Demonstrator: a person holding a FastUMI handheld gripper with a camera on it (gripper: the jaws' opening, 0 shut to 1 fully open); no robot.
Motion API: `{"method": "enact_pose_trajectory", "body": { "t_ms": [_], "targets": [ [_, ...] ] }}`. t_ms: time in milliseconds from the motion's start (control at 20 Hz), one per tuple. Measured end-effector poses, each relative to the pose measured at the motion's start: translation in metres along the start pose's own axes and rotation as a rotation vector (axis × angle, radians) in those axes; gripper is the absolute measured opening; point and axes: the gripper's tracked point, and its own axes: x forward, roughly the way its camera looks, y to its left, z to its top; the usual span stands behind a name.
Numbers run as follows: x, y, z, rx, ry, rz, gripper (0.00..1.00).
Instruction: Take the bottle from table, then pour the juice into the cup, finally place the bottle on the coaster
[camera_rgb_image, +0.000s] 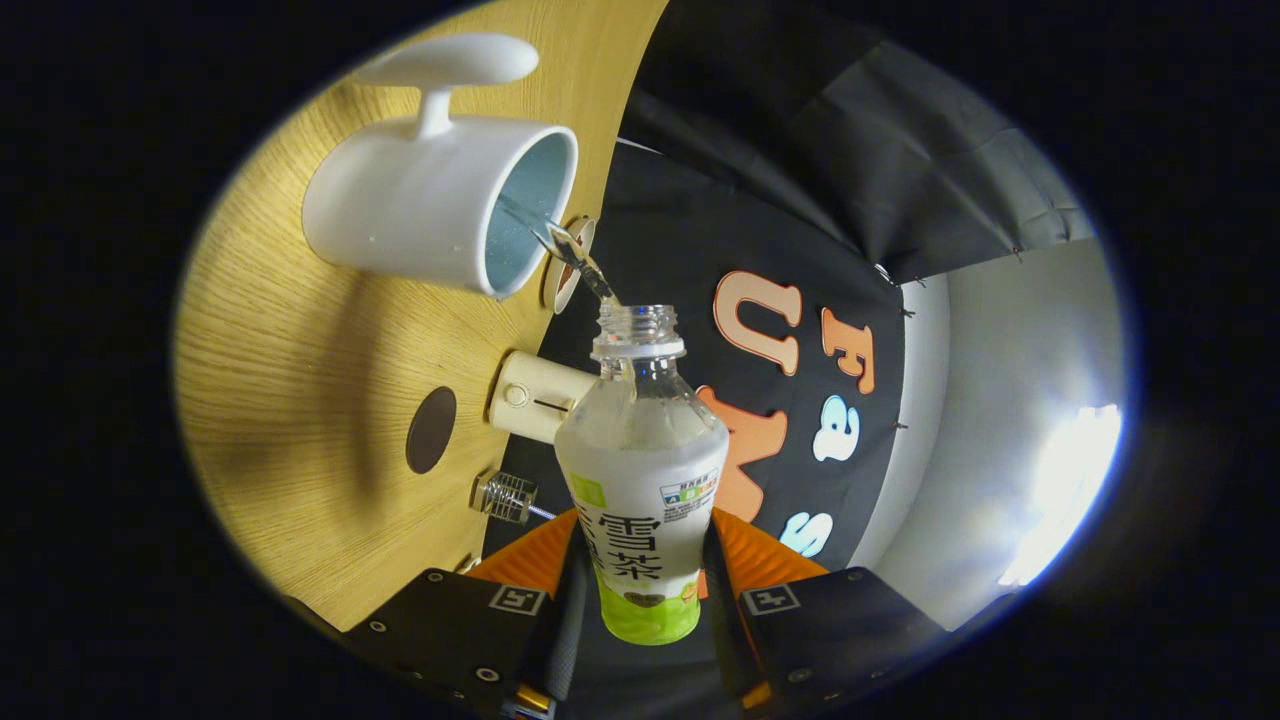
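My gripper (645, 560) is shut on a clear bottle (642, 470) with a white and green label, one finger on each side of its lower body. The whole view is rolled sideways, so the bottle is tipped over. Its cap is off. A thin stream of liquid (570, 250) runs from the open neck into a white cup (430, 205) standing on the wooden table (300, 400) just beyond the bottle's mouth. A round dark brown coaster (431, 430) lies on the table, beside the cup and nearer to my fingers.
A cream box-like device (530, 395) and a small clear ribbed glass (505, 495) stand at the table's far edge near the coaster. A small round disc (568, 265) sits by the cup's rim. A white saucer-like shape (450, 60) lies beyond the cup. Black cloth hangs behind.
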Motion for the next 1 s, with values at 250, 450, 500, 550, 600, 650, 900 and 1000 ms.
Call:
{"method": "enact_pose_trajectory", "body": {
  "t_ms": [250,450,500,550,600,650,900,1000],
  "targets": [
    [0.002,-0.005,0.002,-0.041,-0.019,-0.037,0.57],
    [0.004,-0.009,0.001,-0.074,-0.034,-0.056,0.57],
    [0.003,-0.010,0.002,-0.087,-0.041,-0.060,0.57],
    [0.005,-0.011,0.003,-0.101,-0.047,-0.068,0.57],
    [0.004,-0.011,0.003,-0.106,-0.048,-0.067,0.57],
    [0.004,-0.011,0.003,-0.108,-0.054,-0.067,0.57],
    [0.008,-0.015,0.002,-0.136,-0.074,-0.074,0.57],
    [0.009,-0.017,0.004,-0.147,-0.089,-0.077,0.57]
  ]
}}
